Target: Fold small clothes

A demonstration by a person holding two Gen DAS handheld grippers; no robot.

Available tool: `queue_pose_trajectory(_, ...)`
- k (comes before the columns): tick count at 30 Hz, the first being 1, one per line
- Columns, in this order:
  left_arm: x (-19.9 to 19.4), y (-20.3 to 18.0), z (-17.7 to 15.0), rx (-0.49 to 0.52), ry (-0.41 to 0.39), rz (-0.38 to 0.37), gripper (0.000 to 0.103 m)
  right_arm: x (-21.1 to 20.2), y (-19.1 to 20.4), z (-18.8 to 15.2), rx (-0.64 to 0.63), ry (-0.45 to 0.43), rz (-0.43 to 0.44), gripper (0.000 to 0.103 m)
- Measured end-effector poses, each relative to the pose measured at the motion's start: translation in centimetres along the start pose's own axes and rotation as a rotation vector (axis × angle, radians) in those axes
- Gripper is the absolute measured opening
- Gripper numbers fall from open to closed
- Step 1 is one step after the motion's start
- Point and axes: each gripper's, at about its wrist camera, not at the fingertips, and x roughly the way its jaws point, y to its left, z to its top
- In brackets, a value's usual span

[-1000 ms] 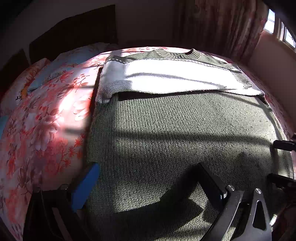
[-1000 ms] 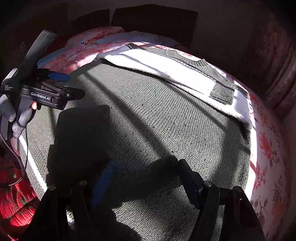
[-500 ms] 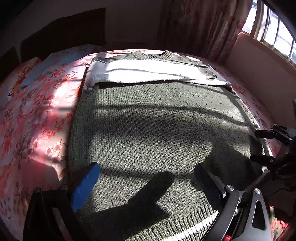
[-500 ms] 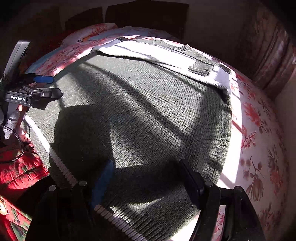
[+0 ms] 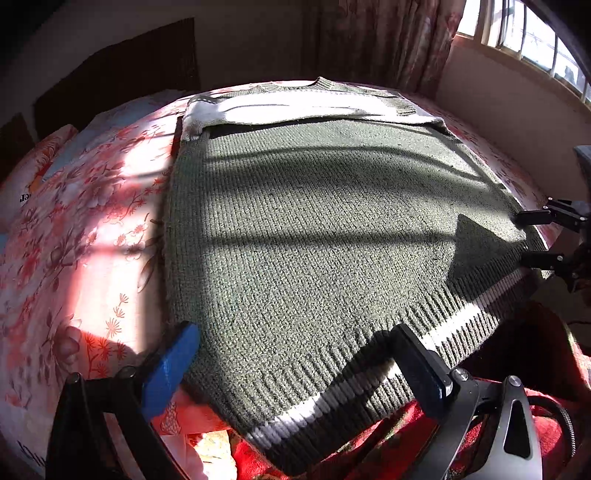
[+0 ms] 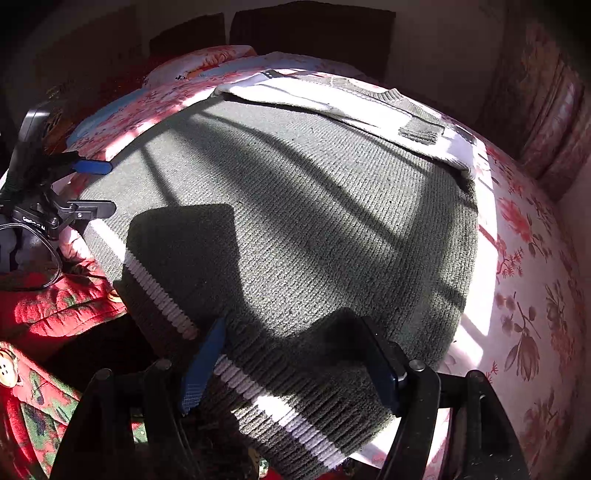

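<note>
A grey-green knit sweater [image 5: 314, 240] lies flat on the bed. Its white sleeves [image 5: 295, 109] are folded across the chest, and its ribbed hem with a white stripe [image 5: 369, 380] is nearest to me. My left gripper [image 5: 295, 369] is open above the hem's left corner, one blue pad [image 5: 171, 365] just off the sweater's side edge. My right gripper [image 6: 293, 369] is open over the hem's right part [image 6: 280, 410], fingers spread wide and pinching nothing. Each gripper shows in the other's view: the right gripper [image 5: 535, 236] at the hem's far corner, the left gripper [image 6: 88, 188] beside the sweater's edge.
The bed has a pink floral sheet [image 5: 74, 240], with pillows [image 6: 207, 62] and a dark headboard [image 6: 310, 29] at the far end. A red patterned fabric [image 6: 44, 314] lies below the hem at the near edge. Curtains [image 5: 388, 37] and a window [image 5: 524, 33] are at the right.
Both grippers have drawn back from the middle of the sweater toward its hem. The striped hem and the red fabric below it have come into view. Both stay open.
</note>
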Motion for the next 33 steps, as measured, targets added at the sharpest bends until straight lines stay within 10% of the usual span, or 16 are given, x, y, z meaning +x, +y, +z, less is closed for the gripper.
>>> queue_pose_trajectory(4,-1.8,1.0,-2.5,-0.015,0.007,0.081,0.103,-3.0,-1.6,-3.1,0.069,-0.029,-0.076,0.072)
queue_pose_trajectory(11,-2.1,5.0,-3.1,-0.271,-0.03,-0.078,0.103,-2.9,-4.8,-4.2,0.268,-0.07,0.001,0.066)
queue_pose_trajectory(15,-1.7,3.5,-2.5,-0.223,-0.017,-0.081,0.103,-1.5,-2.2,-3.7,0.22,-0.047,-0.008,0.052)
queue_pose_trajectory(33,-1.2,1.6,-1.5,-0.183,0.04,-0.074,0.103,-1.3,-0.7,-3.6,0.21,-0.035,-0.059,0.052)
